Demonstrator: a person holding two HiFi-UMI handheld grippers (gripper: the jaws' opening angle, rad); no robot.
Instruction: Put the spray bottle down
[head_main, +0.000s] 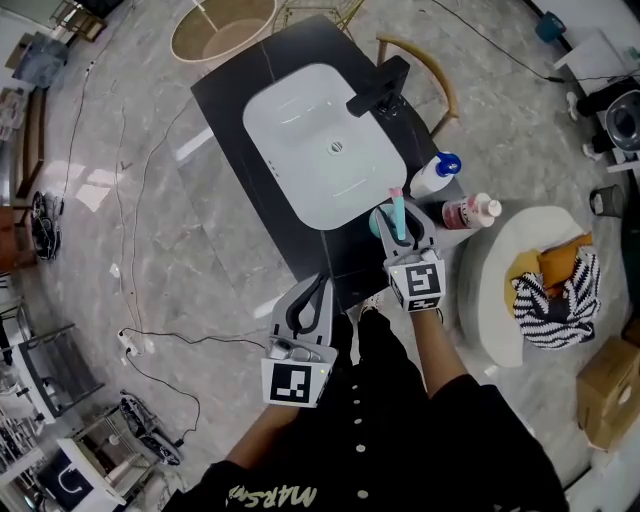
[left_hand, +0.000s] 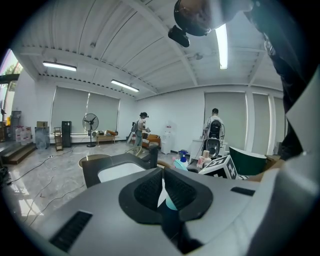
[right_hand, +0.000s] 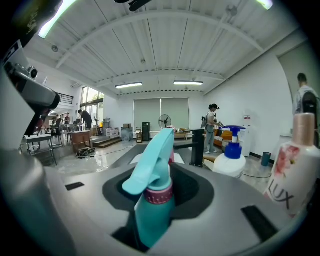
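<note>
A teal spray bottle (head_main: 398, 212) with a pink collar stands upright between the jaws of my right gripper (head_main: 402, 228), which is shut on its body. It is over the front right corner of the black counter (head_main: 230, 100), just beside the white sink (head_main: 300, 150). Whether its base touches the counter is hidden. In the right gripper view the spray bottle (right_hand: 152, 200) fills the middle, trigger head pointing away. My left gripper (head_main: 318, 287) hangs at the counter's front edge, its jaws shut with nothing in them (left_hand: 162, 187).
A black faucet (head_main: 378, 88) stands behind the sink. A white pump bottle (head_main: 437, 175) with a blue top and a pink LUX bottle (head_main: 468, 212) stand right of the spray bottle. A round white table (head_main: 490, 300) with striped cloth is at the right.
</note>
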